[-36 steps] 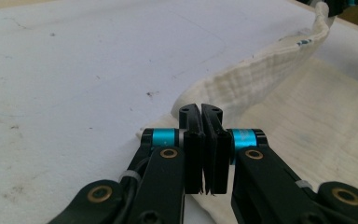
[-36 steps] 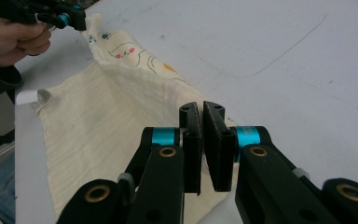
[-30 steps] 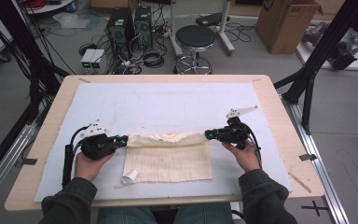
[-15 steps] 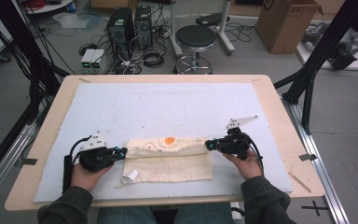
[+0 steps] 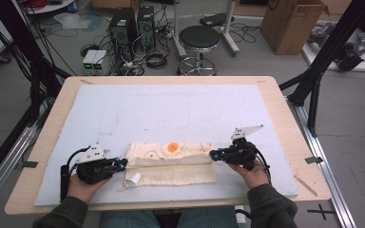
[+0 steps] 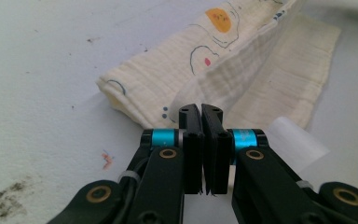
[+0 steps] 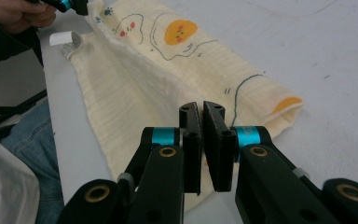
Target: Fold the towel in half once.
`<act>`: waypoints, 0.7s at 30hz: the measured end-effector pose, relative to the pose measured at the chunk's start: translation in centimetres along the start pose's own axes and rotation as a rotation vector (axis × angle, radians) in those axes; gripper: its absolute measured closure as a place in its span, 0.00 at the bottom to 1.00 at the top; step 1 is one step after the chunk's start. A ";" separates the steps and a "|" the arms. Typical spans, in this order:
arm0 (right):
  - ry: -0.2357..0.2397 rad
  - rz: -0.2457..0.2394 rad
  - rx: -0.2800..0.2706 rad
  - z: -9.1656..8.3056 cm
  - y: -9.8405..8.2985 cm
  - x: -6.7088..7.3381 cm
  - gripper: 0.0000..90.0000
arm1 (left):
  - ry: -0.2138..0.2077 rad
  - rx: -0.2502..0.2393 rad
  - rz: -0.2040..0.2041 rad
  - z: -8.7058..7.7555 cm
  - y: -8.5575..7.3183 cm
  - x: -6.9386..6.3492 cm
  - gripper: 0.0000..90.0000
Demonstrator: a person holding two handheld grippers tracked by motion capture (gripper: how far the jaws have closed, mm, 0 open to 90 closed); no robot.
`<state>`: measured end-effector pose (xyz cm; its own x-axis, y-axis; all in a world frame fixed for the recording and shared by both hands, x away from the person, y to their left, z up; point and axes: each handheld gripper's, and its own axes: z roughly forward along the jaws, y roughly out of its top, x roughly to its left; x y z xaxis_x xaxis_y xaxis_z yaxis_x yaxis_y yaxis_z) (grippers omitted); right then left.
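While jaws nearly meet: left gripper (image 6: 200, 112) pinches cloth (image 5: 171, 161) edge | right gripper (image 7: 201, 108) pinches opposite edge

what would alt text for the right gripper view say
The right gripper is shut on the near edge of a cream cloth printed with fried eggs, folded on a white table cover. Far off, the left gripper pinches its other end.
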<state>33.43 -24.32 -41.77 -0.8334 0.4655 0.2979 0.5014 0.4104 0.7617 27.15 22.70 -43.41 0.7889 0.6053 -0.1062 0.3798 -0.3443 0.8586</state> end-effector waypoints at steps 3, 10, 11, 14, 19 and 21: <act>0.001 0.003 0.010 0.0 -0.2 0.1 0.95 | -0.019 0.003 0.007 0.0 -0.1 -0.3 0.96; 0.039 -0.008 -0.008 -0.3 -0.4 0.4 0.82 | -0.090 -0.067 0.000 -1.3 0.3 -0.7 0.76; 0.038 -0.012 -0.015 -0.6 -0.4 0.5 0.81 | -0.091 -0.079 -0.003 -1.5 0.4 -0.7 0.72; 0.035 -0.012 -0.020 -0.8 -0.4 0.7 0.80 | -0.087 -0.095 -0.014 -1.6 0.6 -0.5 0.70; 0.047 -0.029 0.021 0.1 -0.5 1.0 0.79 | -0.086 -0.048 -0.021 -0.2 0.8 -0.3 0.74; 0.042 -0.045 0.052 0.6 -0.6 1.3 0.79 | -0.089 0.010 -0.011 0.6 0.7 -0.5 0.80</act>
<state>32.14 -23.47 -42.19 -0.8637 0.4131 0.2888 0.4741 0.4710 0.7439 27.35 21.72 -43.07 0.8242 0.5430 -0.1606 0.3934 -0.3451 0.8521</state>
